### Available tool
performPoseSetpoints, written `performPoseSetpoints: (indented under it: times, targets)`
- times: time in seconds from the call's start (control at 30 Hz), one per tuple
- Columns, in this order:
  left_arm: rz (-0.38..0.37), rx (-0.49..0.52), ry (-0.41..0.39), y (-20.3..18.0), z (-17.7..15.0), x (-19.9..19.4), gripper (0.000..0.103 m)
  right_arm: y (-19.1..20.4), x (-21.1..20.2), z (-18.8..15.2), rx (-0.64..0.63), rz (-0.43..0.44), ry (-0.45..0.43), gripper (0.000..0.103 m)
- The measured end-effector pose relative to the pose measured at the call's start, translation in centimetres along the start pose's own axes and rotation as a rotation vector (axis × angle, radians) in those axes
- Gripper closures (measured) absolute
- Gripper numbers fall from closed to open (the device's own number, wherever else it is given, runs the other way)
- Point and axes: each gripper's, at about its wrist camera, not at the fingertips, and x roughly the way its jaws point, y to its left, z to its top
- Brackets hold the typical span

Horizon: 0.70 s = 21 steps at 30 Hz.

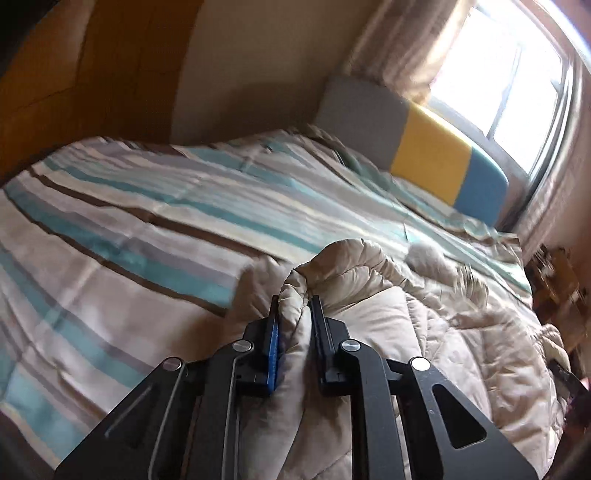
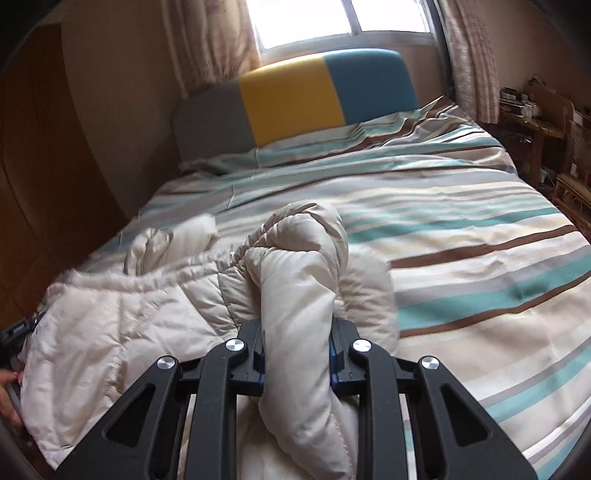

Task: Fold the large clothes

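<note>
While the puffy beige coat (image 2: 155, 314) lies bunched up at the near end of the bed (image 2: 461, 229), your two tools each have a bit of it. The bed has a striped cover in blue-green, brown, grey and cream. Behind it stands a headboard (image 2: 295, 103) in grey, yellow and blue, and behind that a bright window (image 2: 343, 18) with curtains (image 2: 469, 55) at the sides. A wooden wardrobe (image 1: 92, 74) stands along one side of the bed. On the other side is a wooden stand (image 2: 532, 125) with small things on it; they are too blurry to name.

Nothing sits on the coat, and the striped cover past it is bare. The coat's own thick folds pile up right in front of both tools.

Your left tool (image 1: 295, 306) points forward and down at the bed. Its jaws are nearly closed and squeeze a thick fold of the coat between them.

Your right tool (image 2: 297, 328) also points forward and down. Its jaws are close together and pinch a fat roll of the coat that rises up between them. In the right view, a bit of a hand (image 2: 9, 391) shows at the left edge, beside the coat.
</note>
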Motion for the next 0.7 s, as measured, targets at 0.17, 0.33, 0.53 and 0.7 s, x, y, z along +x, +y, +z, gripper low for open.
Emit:
performPoseSetpoints:
  times: [0.17, 0.33, 0.53, 0.7]
  targets:
    - [-0.008, -0.021, -0.091, -0.3, 2.0, -2.2, 0.090, 1.2, -1.2, 2.5, -0.042, 0.010, -0.049, 0.083]
    - [0.019, -0.044, -0.160, -1.3, 4.3, -2.3, 0.093, 2.5, -0.8, 5.3, -0.066, -0.005, -0.081, 0.083]
    - [0.122, -0.119, -0.204, -0.7, 7.1, 0.6, 0.103, 2.6, 3.3, 7.5, -0.072, -0.054, -0.068, 0.083]
    - [0.134, -0.098, -0.094, -1.0, 6.7, 5.1, 0.103, 2.0, 8.0, 6.2, -0.068, -0.110, 0.003, 0.083]
